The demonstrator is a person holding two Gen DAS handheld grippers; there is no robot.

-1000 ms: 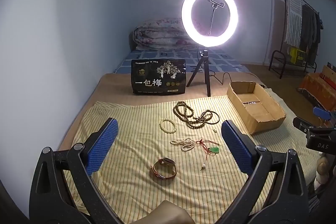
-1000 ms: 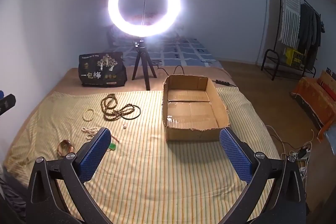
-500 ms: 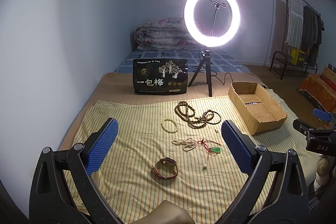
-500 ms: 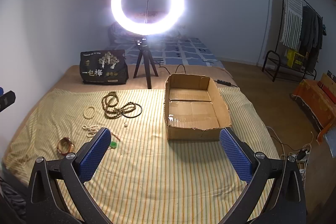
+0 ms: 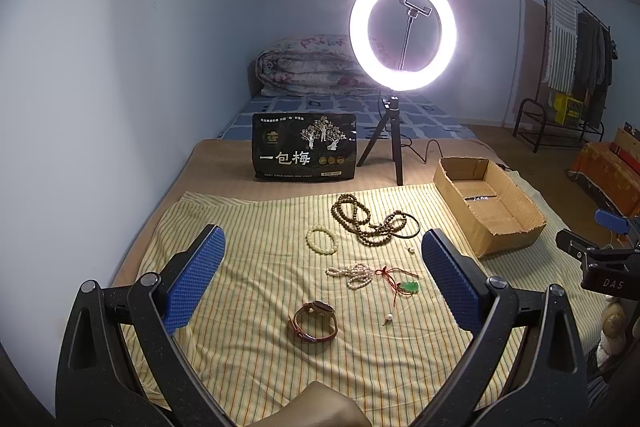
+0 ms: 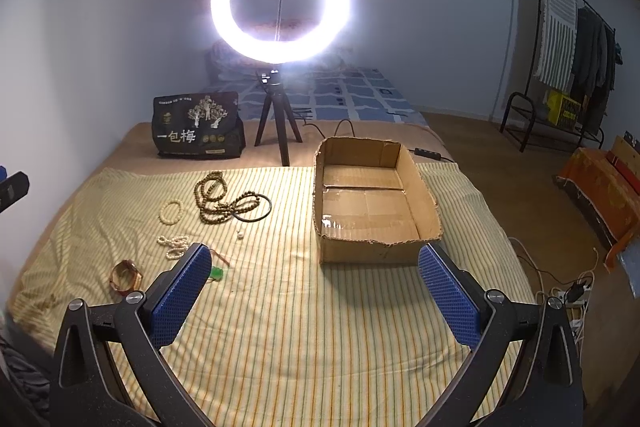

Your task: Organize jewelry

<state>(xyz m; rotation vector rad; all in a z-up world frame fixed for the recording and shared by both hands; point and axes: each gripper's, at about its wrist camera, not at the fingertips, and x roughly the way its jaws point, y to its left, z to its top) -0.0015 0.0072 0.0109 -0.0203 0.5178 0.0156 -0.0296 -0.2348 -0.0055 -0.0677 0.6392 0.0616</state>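
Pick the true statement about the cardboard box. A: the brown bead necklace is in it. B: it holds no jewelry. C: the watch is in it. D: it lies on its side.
B: the cardboard box stands upright with a bare floor, while every jewelry piece lies on the striped cloth.
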